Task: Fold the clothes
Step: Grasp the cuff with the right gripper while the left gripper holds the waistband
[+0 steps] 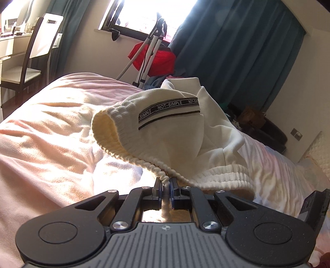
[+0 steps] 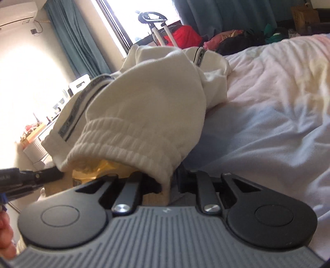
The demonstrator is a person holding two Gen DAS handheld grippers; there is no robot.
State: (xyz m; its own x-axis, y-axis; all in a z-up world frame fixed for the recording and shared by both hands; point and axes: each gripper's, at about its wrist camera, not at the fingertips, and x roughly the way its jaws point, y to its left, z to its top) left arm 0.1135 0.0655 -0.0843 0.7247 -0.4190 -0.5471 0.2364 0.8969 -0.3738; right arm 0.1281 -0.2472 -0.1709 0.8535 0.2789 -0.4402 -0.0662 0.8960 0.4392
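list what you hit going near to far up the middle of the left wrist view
left claw shut on the ribbed waistband → cream trousers with the NOT-SIMPLE stripe → metal stand with the red cloth → window

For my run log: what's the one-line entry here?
left claw: shut on waistband | right claw: shut on waistband | cream trousers: on bed

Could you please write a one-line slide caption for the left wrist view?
Left gripper pinches the ribbed waistband of cream trousers over a pink blanket.
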